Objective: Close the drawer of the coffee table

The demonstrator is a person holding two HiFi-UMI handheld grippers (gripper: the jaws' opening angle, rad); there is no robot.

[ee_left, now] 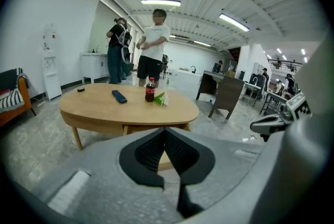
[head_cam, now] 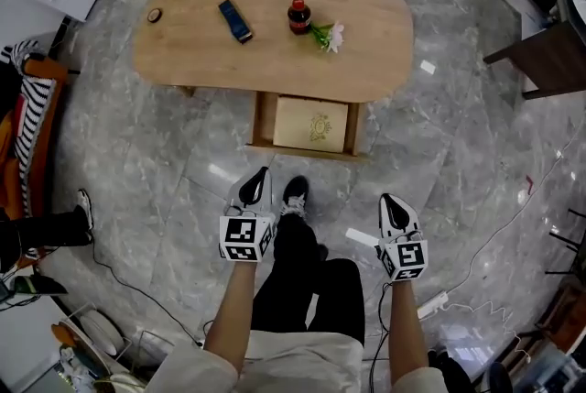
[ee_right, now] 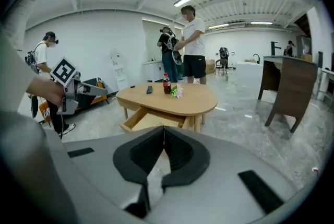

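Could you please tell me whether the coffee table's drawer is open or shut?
Open: the drawer juts out from under the coffee table toward the person, its pale inside showing from above.

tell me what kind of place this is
Probably a big open office or lab with a staged living-room corner: a wooden coffee table with its drawer pulled out on a polished stone floor, strip lights overhead, and other people standing about.

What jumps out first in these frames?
The drawer stands open, pulled out from under the near edge of the oval wooden coffee table toward the person. On the tabletop a dark bottle stands with a flower lying beside it. The left gripper and right gripper hang short of the drawer, jaws together and empty.
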